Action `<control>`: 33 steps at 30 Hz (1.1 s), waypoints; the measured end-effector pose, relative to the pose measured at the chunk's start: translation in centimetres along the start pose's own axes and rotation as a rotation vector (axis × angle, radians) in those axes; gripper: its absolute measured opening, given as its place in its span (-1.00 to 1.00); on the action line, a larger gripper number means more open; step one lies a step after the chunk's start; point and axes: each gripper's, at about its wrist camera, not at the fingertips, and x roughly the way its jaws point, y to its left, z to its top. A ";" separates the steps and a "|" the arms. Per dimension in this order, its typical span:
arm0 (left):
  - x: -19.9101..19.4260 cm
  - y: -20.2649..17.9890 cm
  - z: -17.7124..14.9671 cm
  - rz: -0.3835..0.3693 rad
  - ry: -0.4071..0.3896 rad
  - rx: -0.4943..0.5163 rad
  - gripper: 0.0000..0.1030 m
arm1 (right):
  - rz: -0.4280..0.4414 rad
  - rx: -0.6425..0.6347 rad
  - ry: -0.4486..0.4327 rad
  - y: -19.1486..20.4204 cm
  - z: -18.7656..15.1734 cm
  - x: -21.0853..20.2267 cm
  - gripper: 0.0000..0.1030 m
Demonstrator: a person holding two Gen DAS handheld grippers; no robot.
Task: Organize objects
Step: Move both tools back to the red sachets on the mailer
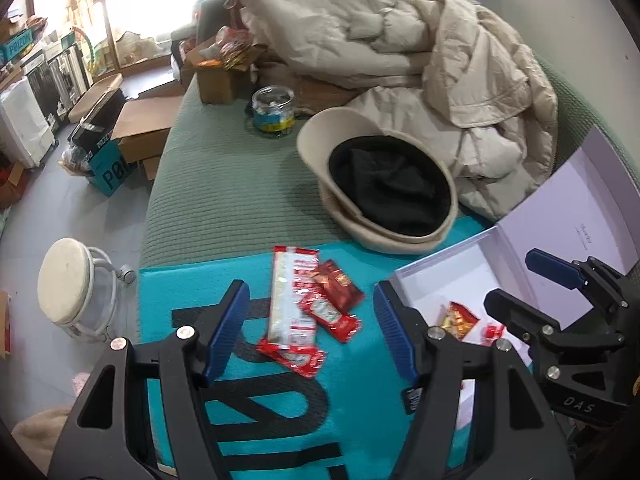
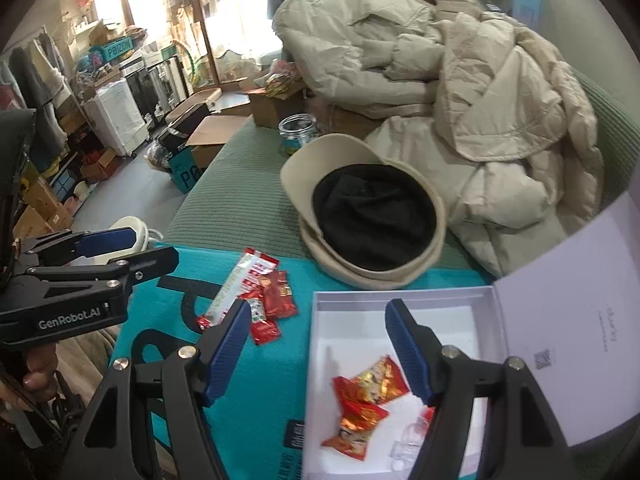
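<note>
Snack packets beside "GenRobot.AI" left tool

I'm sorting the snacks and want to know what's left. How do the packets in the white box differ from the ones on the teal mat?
The packets in the box are short, red-and-gold, and lie inside the white box. The packets on the teal mat include one long clear-and-red wrapper, overlap each other, and lie outside the box. Both groups are red snack wrappers, and neither is gripped.
</note>
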 end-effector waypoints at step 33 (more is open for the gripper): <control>10.4 6.3 -2.5 -0.131 0.257 0.007 0.23 | 0.145 -0.270 0.277 7.3 0.5 12.3 0.36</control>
